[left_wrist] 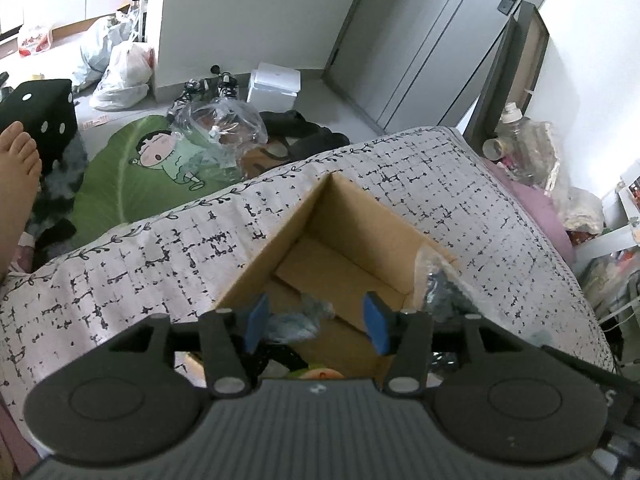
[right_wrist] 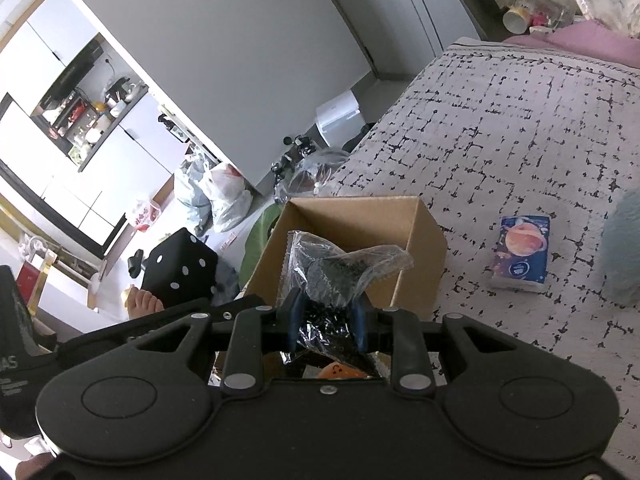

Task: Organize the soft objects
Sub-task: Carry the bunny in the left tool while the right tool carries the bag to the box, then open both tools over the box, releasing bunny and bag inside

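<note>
**Cardboard box part-filled; one bagged item in transit, more left on the bed**

Blue-padded fingers first. Right gripper (right_wrist: 326,322): jaws drawn close, pinching a crinkled clear plastic bag (right_wrist: 340,268) with something dark and soft inside. The bag stands up from the pads, and its top hangs over the near rim of the cardboard box (right_wrist: 420,248). Not yet released; it shows at the box's right edge in the left wrist view (left_wrist: 440,284).

Left gripper (left_wrist: 318,322): jaws spread wide, pads well apart, nothing held. It hovers over the open box (left_wrist: 280,240), looking down into it.

Box contents, as far as visible: a clear-wrapped pale item (left_wrist: 298,320) lies on the bottom below the left pads, with something dark beside it; an orange shape shows at the very bottom edge of both views, too hidden to name. Far half of the box floor is bare.

Further out on the patterned bedspread (right_wrist: 520,128): a blue tissue pack (right_wrist: 522,250) lies right of the box, well apart from it. A pale blue fuzzy object (right_wrist: 624,248) sits at the frame edge beyond that, cut off.

Judgement on progress: roughly midway. At least one item is already in the box and the bagged one is about to go in. The tissue pack, and possibly the fuzzy object, remain to be collected.
</note>
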{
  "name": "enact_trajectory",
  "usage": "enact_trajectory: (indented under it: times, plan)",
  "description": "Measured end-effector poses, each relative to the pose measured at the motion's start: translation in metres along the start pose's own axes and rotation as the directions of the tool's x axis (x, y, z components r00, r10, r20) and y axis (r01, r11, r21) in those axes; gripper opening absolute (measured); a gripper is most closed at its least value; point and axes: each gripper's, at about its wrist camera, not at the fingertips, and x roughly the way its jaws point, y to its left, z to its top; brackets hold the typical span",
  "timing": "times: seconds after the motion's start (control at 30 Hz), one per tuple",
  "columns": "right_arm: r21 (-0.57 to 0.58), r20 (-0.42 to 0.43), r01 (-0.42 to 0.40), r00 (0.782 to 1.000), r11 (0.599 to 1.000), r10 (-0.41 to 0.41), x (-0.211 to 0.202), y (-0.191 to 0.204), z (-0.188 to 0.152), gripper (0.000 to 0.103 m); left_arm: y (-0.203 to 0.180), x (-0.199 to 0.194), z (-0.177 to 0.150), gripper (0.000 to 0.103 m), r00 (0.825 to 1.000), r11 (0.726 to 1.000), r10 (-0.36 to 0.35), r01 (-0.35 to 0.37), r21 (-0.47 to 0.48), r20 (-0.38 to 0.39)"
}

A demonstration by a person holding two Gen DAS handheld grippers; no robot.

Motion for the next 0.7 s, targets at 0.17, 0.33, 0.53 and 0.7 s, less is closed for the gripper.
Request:
enact_trajectory:
  times: [0.17, 0.33, 0.53, 0.7]
  plan:
    - [0.004, -0.008, -0.015, 1.0, 1.0, 0.015, 0.003, 0.0, -0.002, 0.039, 0.004, -0.004, 0.0, 0.052, 1.0, 1.0, 0.014, -0.014, -0.009, -0.003]
    - [0.0, 0.015, -0.015, 1.0, 1.0, 0.015, -0.007, 0.0, -0.003, 0.063, 0.004, -0.011, -0.001, 0.066, 0.999, 0.999, 0.046, -0.046, -0.008, -0.002]
    - [0.008, 0.051, -0.009, 0.999, 1.0, 0.008, -0.028, -0.014, -0.001, 0.072, -0.003, -0.021, -0.004, 0.074, 0.998, 0.998, 0.064, -0.064, 0.007, 0.02]
    - [0.011, 0.08, 0.029, 0.996, 1.0, -0.029, -0.049, -0.033, 0.0, 0.078, -0.016, -0.024, -0.007, 0.075, 0.997, 0.997, 0.067, -0.068, 0.031, 0.025]
